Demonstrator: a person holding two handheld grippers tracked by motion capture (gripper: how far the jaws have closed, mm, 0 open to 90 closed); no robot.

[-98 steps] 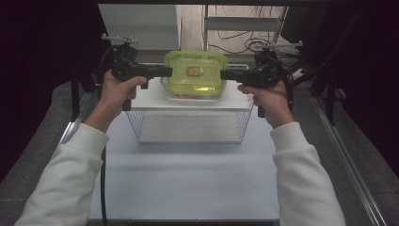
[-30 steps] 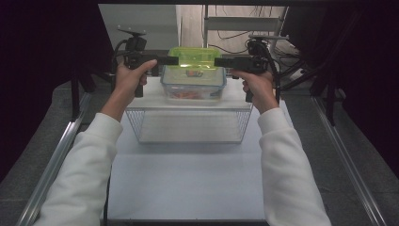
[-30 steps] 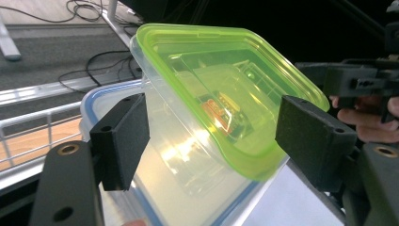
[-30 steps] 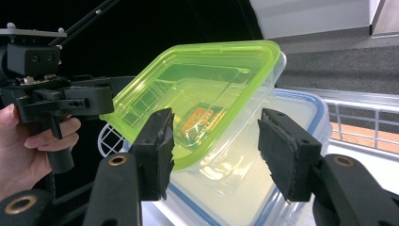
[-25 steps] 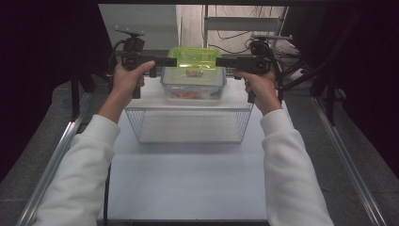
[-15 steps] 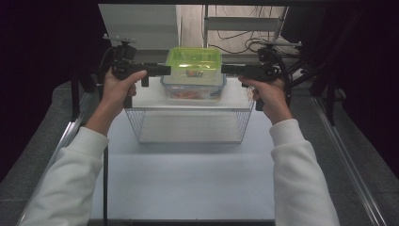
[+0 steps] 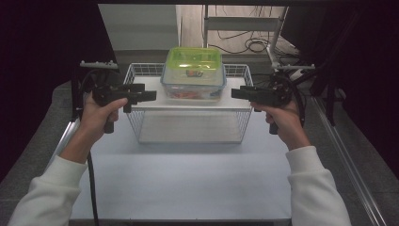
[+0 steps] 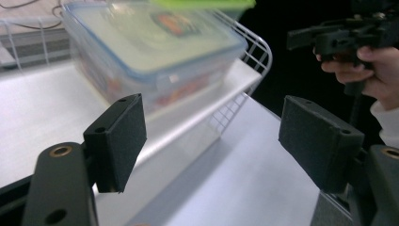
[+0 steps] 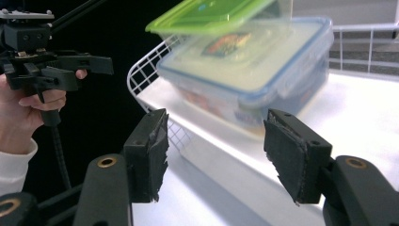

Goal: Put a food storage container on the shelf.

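The pale surface [image 7: 188, 183] runs from the near edge to a white wire rack [image 7: 188, 106] standing at its far middle; the rack's shelf carries a clear plastic food container [image 7: 192, 82]. A green lid [image 7: 194, 60] lies on top of the container, and in the right gripper view it sits tilted, raised at one side above the container's own pale, blue-rimmed lid. In the high view that tilt is hard to make out. What is inside the container is blurred: only red and orange shapes show through the wall.

The near half of the surface lies open, and there is free room on both sides of the rack. The left gripper [image 7: 149, 96] hovers just off the rack's left end, well apart from the container, its jaws spread with nothing between them. The right gripper [image 7: 236, 92] hovers at the rack's right end, its jaws also spread and empty, and they have just been opening. Each gripper view catches the other hand and its gripper against a dark background; the left gripper view cuts off the green lid at its top edge.
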